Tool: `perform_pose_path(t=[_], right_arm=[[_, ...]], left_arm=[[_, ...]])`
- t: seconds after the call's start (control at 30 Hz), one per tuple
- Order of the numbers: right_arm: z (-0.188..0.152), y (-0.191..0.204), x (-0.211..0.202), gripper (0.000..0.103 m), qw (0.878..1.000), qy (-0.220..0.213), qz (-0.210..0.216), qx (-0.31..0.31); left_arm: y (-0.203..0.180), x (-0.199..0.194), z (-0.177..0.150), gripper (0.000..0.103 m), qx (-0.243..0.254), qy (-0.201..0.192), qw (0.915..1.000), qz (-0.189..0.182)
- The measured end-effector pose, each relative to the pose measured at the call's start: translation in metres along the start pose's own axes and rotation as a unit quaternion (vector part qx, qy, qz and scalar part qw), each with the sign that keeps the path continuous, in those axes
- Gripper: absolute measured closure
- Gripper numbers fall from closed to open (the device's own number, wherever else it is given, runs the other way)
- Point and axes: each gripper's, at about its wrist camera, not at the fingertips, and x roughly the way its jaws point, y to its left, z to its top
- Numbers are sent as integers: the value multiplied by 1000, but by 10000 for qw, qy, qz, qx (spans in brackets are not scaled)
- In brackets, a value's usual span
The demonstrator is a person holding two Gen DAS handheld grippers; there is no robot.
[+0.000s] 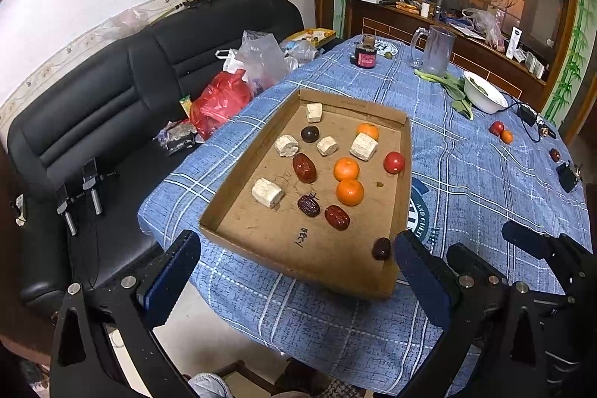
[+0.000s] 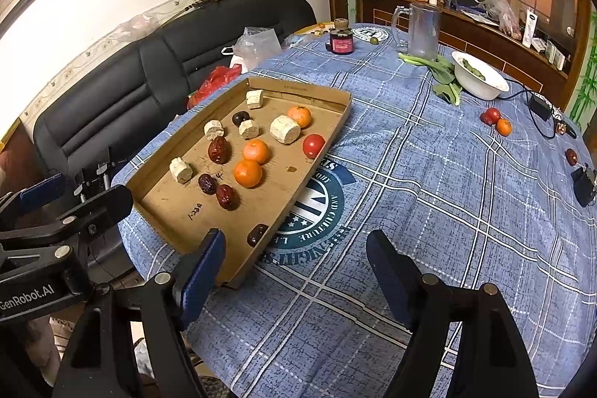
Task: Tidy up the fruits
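Two grippers hang over a big table with a blue checked tablecloth, and neither one holds anything. The left gripper has its blue-padded fingers spread wide apart, right over the near edge of the cardboard tray. The right gripper is spread wide too, over bare cloth just beside the tray's near corner. My guess is that both are held back and ready so the person can choose what to grab.

The tray sits on the left part of the table, and its low walls keep round things from rolling off. Most of the fruit is in it. The pale crumbly blocks are the biggest things inside (they look like snacks, not fruit). Next come three mandarins, two of them touching near the middle. A red tomato-like fruit sits close to the right wall. Dark red jujubes lie here and there, and one jujube rests by the near right wall, just in front of the left gripper's finger.

Some fruit is not in the tray yet. Far to the right, well apart from the tray, a red fruit touches a small mandarin, and a lone jujube lies nearer the table edge. I think those need bringing over.
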Motion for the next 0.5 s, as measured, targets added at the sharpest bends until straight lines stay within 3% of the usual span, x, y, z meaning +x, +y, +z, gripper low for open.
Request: perform_pose_path(t=[0.5], right_arm=[[4, 2, 15, 21, 9999, 123, 51, -43]], left_arm=[[5, 21, 6, 0, -8, 289, 9996, 33]])
